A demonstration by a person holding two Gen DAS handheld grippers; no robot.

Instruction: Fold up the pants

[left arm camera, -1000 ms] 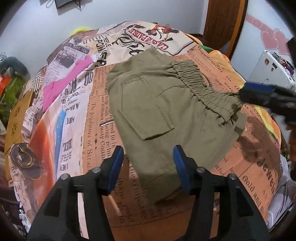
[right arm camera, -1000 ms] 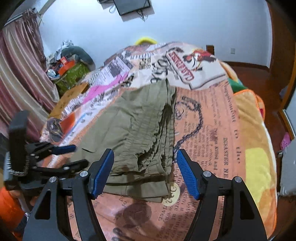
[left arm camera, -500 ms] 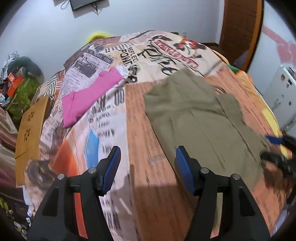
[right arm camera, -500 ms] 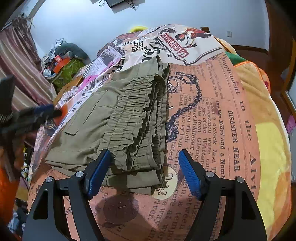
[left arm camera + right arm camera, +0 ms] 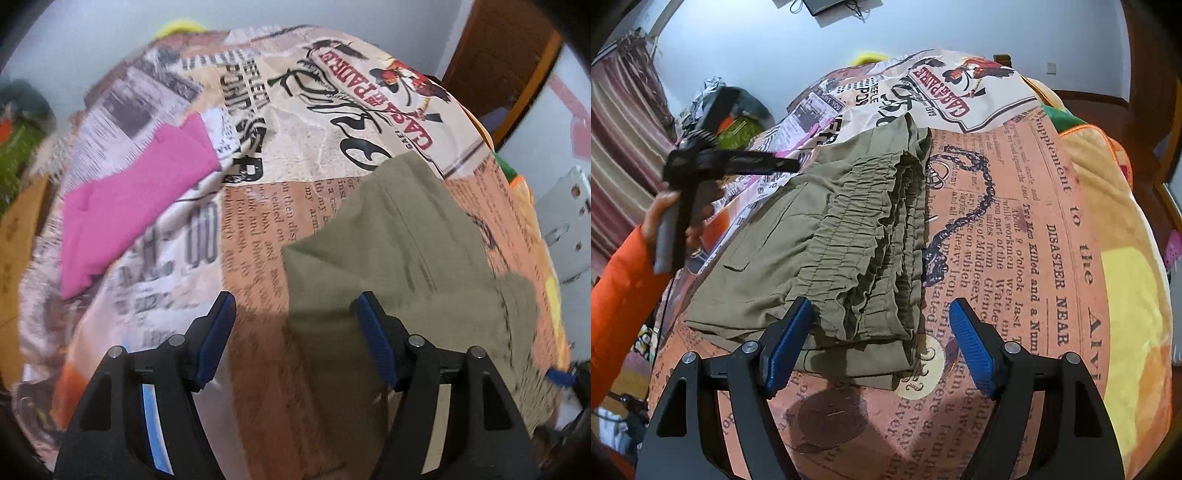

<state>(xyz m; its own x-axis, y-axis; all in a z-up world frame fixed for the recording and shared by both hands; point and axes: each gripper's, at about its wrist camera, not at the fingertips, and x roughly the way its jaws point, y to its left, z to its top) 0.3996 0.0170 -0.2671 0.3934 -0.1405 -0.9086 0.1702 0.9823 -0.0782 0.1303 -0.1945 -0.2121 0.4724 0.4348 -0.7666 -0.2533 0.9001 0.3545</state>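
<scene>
The left gripper [image 5: 295, 332] has pulled back and swung toward the left edge of the pants [image 5: 827, 236] within the last second. A second ago its view took in the whole olive bundle with the pocket and gathered waistband; now only the near left part of the cloth shows, with bare bedspread [image 5: 251, 229] between the fingers. Its jaws stand wide apart with nothing between them. The right gripper [image 5: 882, 343] has eased closer to the waistband end and lower. It is likewise spread open and empty, its left finger at the bundle's near edge, whether touching the cloth I cannot tell.

The pants lie on the printed bedspread as a compact stack of several layers, the gathered elastic waistband [image 5: 864, 229] on top and facing the right gripper, edges roughly aligned. With both grippers released and the left one lifted away — seen in the right view held up in the person's hand [image 5: 670, 218] — the folding looks finished or nearly so. What may remain is a last tidy or moving the bundle aside.

A folded pink cloth [image 5: 125, 199] lies well apart on the far left side of the bed, probably an earlier finished piece.

No box, basket or other container shows on the bed — nothing holds the pants but the bedspread itself.
</scene>
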